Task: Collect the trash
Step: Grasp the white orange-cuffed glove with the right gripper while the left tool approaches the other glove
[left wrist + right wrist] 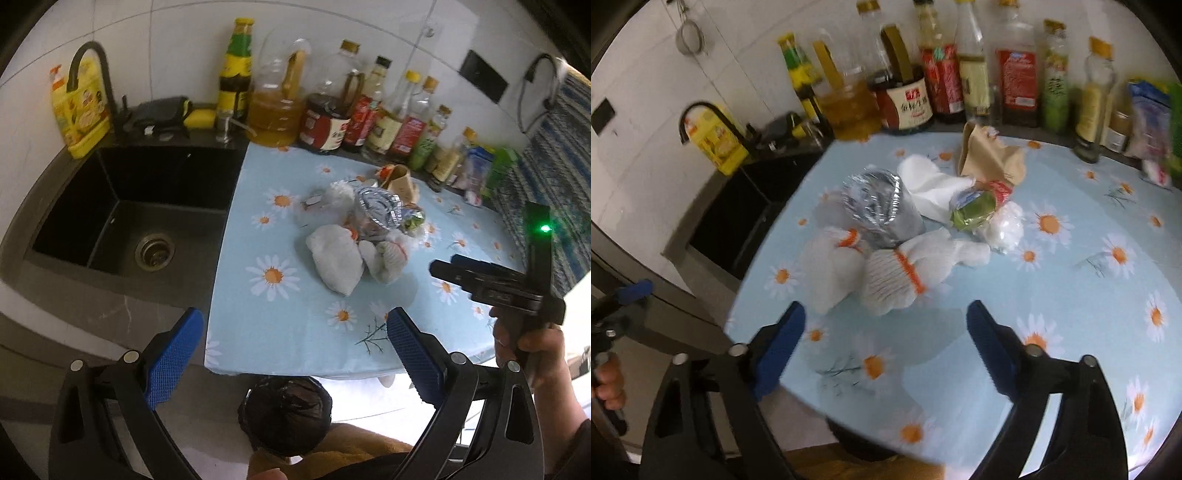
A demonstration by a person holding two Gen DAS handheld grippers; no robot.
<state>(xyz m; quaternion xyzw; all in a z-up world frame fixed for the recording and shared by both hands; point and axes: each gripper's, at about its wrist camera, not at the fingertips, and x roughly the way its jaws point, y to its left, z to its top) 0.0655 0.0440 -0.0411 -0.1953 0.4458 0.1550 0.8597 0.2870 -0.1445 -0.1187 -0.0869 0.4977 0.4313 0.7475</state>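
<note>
A pile of trash lies on the daisy-print cloth (280, 332) (1071, 295): white gloves with orange cuffs (338, 262) (890, 280), a crumpled foil bag (378, 206) (877, 210), white tissue (931, 184), a brown paper bag (400, 182) (990, 155) and a green wrapper (975, 208). My left gripper (295, 332) is open and empty, at the counter's front edge, short of the pile. My right gripper (886, 325) is open and empty, just in front of the gloves; it also shows in the left wrist view (443, 269). A black-lined bin (284, 413) stands below the counter edge.
A black sink (122, 210) with a faucet (92, 70) lies left of the cloth. Several oil and sauce bottles (332, 103) (960, 74) line the back wall. A striped cloth (554, 166) hangs at the right.
</note>
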